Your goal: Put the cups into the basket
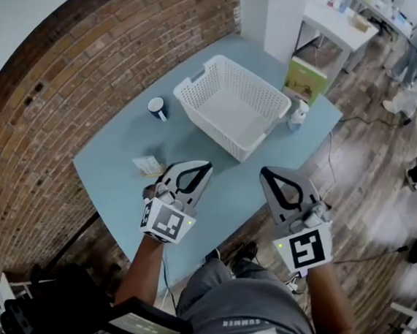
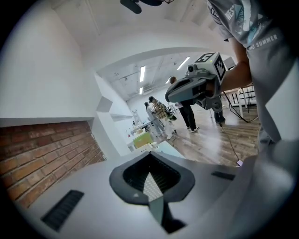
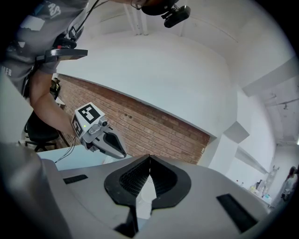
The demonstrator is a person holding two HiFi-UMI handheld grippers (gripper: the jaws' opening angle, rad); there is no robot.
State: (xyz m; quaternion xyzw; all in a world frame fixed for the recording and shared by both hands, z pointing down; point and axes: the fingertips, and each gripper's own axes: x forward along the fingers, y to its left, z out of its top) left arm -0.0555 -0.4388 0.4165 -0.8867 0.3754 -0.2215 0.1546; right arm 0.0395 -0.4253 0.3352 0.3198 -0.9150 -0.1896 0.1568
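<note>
A red brick wall (image 1: 70, 76) runs along one side of a pale blue worktop (image 1: 122, 147), with a wooden floor (image 1: 370, 163) on the other side. A white perforated plastic basket (image 1: 233, 106) stands empty near the far middle of the worktop. A dark blue cup with a white inside (image 1: 157, 108) stands upright just left of the basket, apart from it. A small white cup (image 1: 298, 114), too small to make out clearly, stands close by the basket's right corner. A green box (image 1: 305, 80) stands beyond the basket's right side. A tan slip of paper (image 1: 148, 166) lies in front of the basket, toward its left.

The left claw (image 1: 206, 167) hangs over the worktop in front of the basket, just right of the paper. Its own view shows its tips pressed together with nothing between them (image 2: 150, 154). The right claw (image 1: 264, 172) hangs in front of the basket's right half, well apart from both cups. Its tips also meet and hold nothing (image 3: 149, 156).
</note>
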